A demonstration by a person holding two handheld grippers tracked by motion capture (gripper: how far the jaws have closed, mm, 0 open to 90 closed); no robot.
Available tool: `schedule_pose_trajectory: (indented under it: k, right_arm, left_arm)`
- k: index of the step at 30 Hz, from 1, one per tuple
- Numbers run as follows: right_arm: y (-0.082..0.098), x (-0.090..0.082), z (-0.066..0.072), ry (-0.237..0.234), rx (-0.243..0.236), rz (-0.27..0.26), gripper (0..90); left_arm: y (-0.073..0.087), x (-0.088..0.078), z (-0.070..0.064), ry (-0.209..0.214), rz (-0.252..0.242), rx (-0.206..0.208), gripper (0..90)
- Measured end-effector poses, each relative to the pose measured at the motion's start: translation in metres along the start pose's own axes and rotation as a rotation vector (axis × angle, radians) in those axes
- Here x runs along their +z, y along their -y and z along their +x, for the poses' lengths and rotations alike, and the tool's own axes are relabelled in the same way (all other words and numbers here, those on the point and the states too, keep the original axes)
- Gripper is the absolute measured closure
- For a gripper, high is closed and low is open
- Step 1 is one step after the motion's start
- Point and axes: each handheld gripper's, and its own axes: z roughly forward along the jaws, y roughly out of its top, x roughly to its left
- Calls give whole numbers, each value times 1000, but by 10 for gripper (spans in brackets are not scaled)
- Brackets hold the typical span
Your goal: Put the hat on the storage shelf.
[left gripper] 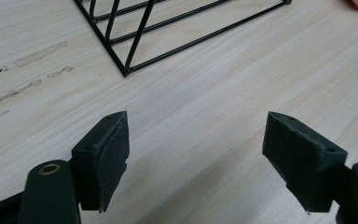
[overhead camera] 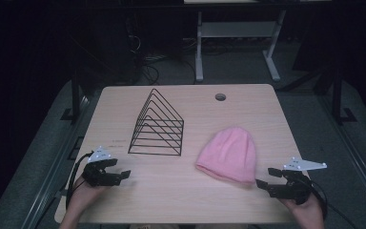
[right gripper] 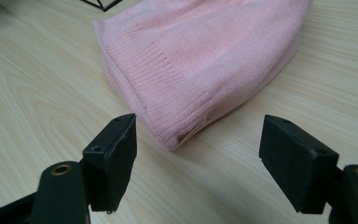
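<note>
Pink beanie (overhead camera: 228, 155) flat on the desk (overhead camera: 171, 191), right of the black wire rack (overhead camera: 157, 125), ribbed cuff corner just ahead of the right claw (overhead camera: 266, 177). Right claw spread wide, gripping nothing. Left claw (overhead camera: 124, 174) likewise agape, empty, near the rack's corner.

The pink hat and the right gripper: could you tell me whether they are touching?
Apart. In the right gripper view, bare table shows between the open right gripper and the pink hat's ribbed corner.
</note>
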Motion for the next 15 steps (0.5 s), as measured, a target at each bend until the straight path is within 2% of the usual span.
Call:
schedule_pose_trajectory:
  k: [4,8,9,15]
  right_arm:
    - [-2,1,1,0,-9,-3,270]
    - [-7,-1,5,-3,-13,-4,265]
    - [-12,-3,6,-9,-24,-26,265]
    - [-26,-6,4,-24,-27,-14,252]
  left_arm:
    - [1,-1,-1,5,-5,-9,230]
    - [2,-4,-2,6,-13,5,230]
    - [2,-5,-2,8,-24,-8,230]
    - [2,-4,1,7,-23,-19,230]
